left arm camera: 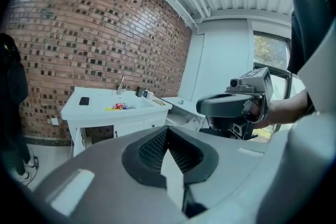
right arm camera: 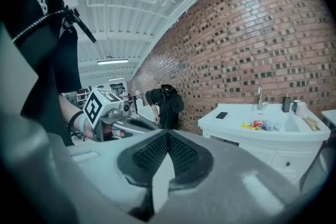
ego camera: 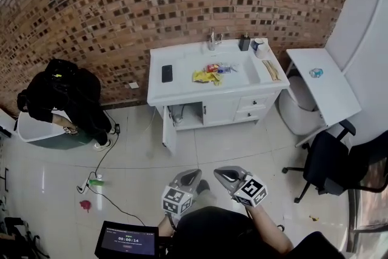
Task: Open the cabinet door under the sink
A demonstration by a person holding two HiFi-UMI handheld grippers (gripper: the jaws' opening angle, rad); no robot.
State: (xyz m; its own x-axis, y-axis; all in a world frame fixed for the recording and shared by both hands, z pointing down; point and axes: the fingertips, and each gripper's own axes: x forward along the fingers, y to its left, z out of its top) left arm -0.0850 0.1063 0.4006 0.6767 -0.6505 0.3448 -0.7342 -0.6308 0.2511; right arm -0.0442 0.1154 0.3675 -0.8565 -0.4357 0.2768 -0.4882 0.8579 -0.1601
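Note:
The white sink cabinet (ego camera: 213,85) stands against the brick wall. Its left door (ego camera: 169,137) hangs swung out, showing a dark compartment (ego camera: 185,114) under the basin. The door (ego camera: 219,111) beside it is closed. My left gripper (ego camera: 189,178) and right gripper (ego camera: 227,175) are side by side close to my body, far from the cabinet, both shut and empty. In the left gripper view the pads (left arm camera: 157,147) meet, with the cabinet (left arm camera: 113,113) far off and the right gripper (left arm camera: 231,107) alongside. In the right gripper view the pads (right arm camera: 181,155) also meet, with the cabinet (right arm camera: 262,136) to the right.
A person in black (ego camera: 66,97) bends over a white tub (ego camera: 36,130) at the left. A power strip and cables (ego camera: 88,182) lie on the tiled floor. A white desk (ego camera: 324,85) and an office chair (ego camera: 330,167) stand at the right. A timer screen (ego camera: 126,240) sits below.

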